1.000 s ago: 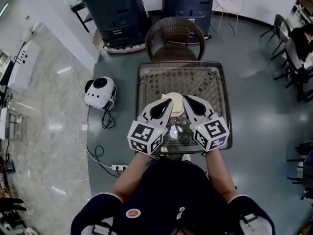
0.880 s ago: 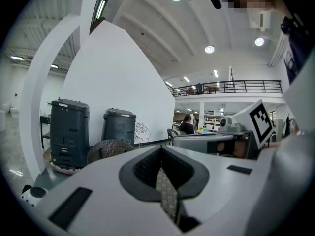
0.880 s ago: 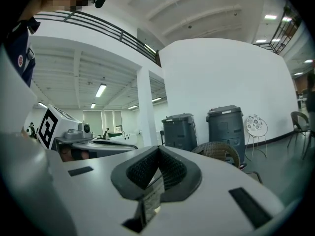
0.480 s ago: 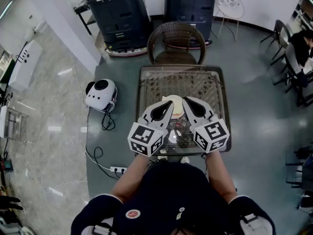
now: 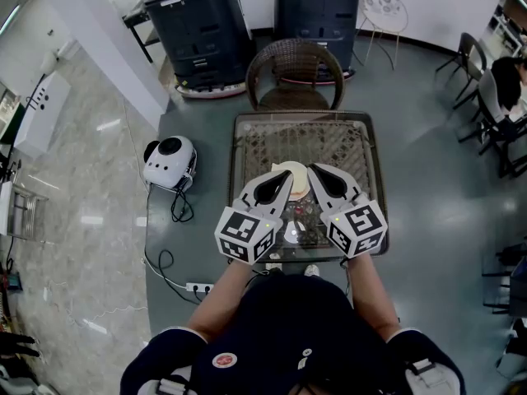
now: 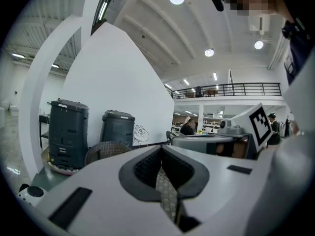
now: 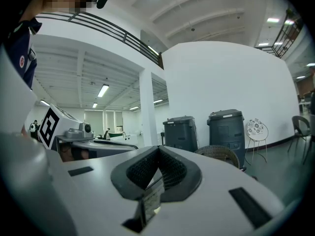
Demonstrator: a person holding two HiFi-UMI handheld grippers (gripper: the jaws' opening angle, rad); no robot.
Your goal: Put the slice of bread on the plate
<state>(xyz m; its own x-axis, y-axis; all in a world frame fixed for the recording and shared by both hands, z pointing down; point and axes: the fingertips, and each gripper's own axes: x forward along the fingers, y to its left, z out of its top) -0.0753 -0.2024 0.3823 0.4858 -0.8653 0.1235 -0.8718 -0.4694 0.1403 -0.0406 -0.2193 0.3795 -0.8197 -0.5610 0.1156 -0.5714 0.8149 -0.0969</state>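
A grey polished floor (image 5: 428, 188) spreads around a person in a dark top (image 5: 296, 336) who stands at the near edge of a rectangular glass-topped wicker desk (image 5: 247, 151), a two-jaw tool in each hand. Beyond the desk, two dark grey wheeled bins (image 5: 198, 27) stand side by side against a white wall, with a brown wicker chair (image 5: 295, 72) pushed up to the desk's far side. On the floor to the left of the desk sits a white rounded appliance with black trim (image 5: 169, 156), its cable trailing toward a white power strip (image 5: 200, 284).

Over the desk's near half the white left gripper (image 5: 285, 171) and the white right gripper (image 5: 314, 168) are held close together, noses angled toward each other and marker cubes toward the person. The left gripper view shows its jaws together with nothing between the dark pads. The right gripper view shows the same, its jaws meeting at the tip and empty.

Between the two noses a small pale round plate (image 5: 291, 174) lies on the desk top, partly covered by both grippers. The slice of bread cannot be told apart from the plate at this size.
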